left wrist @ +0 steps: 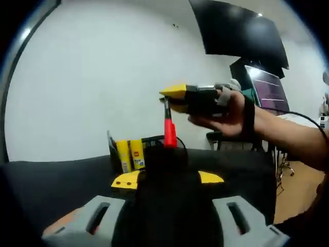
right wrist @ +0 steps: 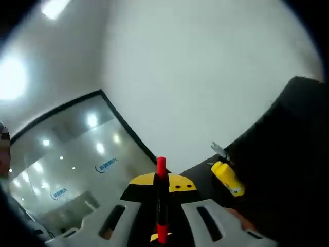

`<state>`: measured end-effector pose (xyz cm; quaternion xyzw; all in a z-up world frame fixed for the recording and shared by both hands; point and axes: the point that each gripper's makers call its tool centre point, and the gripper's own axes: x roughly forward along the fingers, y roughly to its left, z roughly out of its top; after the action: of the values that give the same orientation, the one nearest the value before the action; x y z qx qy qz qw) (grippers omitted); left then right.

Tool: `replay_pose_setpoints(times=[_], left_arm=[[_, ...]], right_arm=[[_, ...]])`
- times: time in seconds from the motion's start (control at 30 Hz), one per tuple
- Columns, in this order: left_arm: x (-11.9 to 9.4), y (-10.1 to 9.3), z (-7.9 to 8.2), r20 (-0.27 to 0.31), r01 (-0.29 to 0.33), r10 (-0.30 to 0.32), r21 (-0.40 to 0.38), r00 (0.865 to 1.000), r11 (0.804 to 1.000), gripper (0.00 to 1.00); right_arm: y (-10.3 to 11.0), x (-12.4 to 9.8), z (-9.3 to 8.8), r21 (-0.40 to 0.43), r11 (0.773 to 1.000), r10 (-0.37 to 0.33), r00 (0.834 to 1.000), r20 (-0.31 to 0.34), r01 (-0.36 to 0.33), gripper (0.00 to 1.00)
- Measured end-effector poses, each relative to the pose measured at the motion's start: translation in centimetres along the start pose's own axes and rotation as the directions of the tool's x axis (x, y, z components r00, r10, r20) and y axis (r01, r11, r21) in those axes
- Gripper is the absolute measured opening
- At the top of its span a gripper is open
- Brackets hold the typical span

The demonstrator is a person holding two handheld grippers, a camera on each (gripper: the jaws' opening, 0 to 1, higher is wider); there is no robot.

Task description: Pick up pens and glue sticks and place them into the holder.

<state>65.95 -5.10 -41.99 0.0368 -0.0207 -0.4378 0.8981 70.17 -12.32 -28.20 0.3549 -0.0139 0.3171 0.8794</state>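
Black tabletop (left wrist: 61,175) at frame bottom; right gripper (right wrist: 162,203) clenches a red pen (right wrist: 161,200), light, stiff, slippery, best pinched mid-barrel. Left gripper (left wrist: 167,211) released, above holder (left wrist: 149,146).

In your left gripper view, the right gripper (left wrist: 167,99) hangs over the holder (left wrist: 151,145) with a red pen (left wrist: 168,128) pointing down from it, so the way in from above is taken on that side. Two yellow glue sticks (left wrist: 130,153) already stand upright in the holder's left part, just beside the pen. Your hand (left wrist: 229,110) and forearm block the approach from the right. The black worktop (left wrist: 56,180) to the left and front of the holder lies bare.
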Motion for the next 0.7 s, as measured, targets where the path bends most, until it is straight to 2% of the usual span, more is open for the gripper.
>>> replay_pose_setpoints(times=[0.1, 0.2, 0.23, 0.3, 0.37, 0.4, 0.43, 0.5, 0.53, 0.63, 0.7], left_arm=[[0.0, 1.2, -1.3, -0.029, -0.001, 0.000, -0.015, 1.000, 1.000, 0.57], [0.0, 1.7, -2.3, -0.059, 0.010, -0.014, -0.063, 0.998, 0.998, 0.71], [0.1, 1.5, -2.1, -0.054, 0.024, -0.030, -0.097, 0.998, 0.995, 0.72], [0.1, 1.3, -1.8, -0.031, 0.044, -0.048, -0.119, 0.998, 0.992, 0.74], [0.0, 1.5, -2.1, -0.044, 0.040, -0.046, -0.141, 0.998, 0.989, 0.73], [-0.1, 1.6, -2.1, -0.038, 0.036, -0.042, -0.150, 0.998, 0.988, 0.71], [-0.2, 1.7, -2.0, -0.026, 0.036, -0.041, -0.167, 0.999, 0.985, 0.71], [-0.1, 1.9, -2.1, -0.026, 0.036, -0.042, -0.198, 0.999, 0.980, 0.73], [-0.1, 2.0, -2.4, -0.046, 0.027, -0.038, -0.221, 0.998, 0.975, 0.75], [0.3, 2.2, -3.0, -0.069, 0.020, -0.038, -0.247, 0.997, 0.969, 0.79], [0.3, 2.0, -3.1, -0.075, 0.022, -0.042, -0.248, 0.996, 0.968, 0.82]], right_arm=[[0.3, 1.4, 1.8, -0.087, 0.996, -0.015, 1.000, 0.012, 0.016, 0.04], [-0.1, 2.8, 3.4, -0.210, 0.976, -0.054, 0.998, 0.021, 0.058, 0.04], [-0.5, 3.1, 3.6, -0.243, 0.967, -0.075, 0.997, 0.019, 0.078, 0.04], [-1.3, 4.4, 4.4, -0.330, 0.936, -0.124, 0.992, 0.026, 0.125, 0.04], [-1.4, 5.4, 5.2, -0.364, 0.922, -0.124, 0.991, 0.041, 0.130, 0.04], [-1.7, 5.8, 5.5, -0.392, 0.909, -0.132, 0.990, 0.048, 0.140, 0.04], [-1.9, 6.3, 5.9, -0.434, 0.887, -0.146, 0.987, 0.067, 0.161, 0.04], [-2.9, 7.1, 6.4, -0.529, 0.824, -0.181, 0.979, 0.093, 0.203, 0.04], [-3.3, 7.5, 6.4, -0.554, 0.803, -0.199, 0.975, 0.095, 0.218, 0.04], [-3.8, 8.9, 6.3, -0.596, 0.773, -0.198, 0.975, 0.097, 0.217, 0.04], [-4.2, 9.6, 6.3, -0.610, 0.761, -0.202, 0.974, 0.099, 0.220, 0.04]])
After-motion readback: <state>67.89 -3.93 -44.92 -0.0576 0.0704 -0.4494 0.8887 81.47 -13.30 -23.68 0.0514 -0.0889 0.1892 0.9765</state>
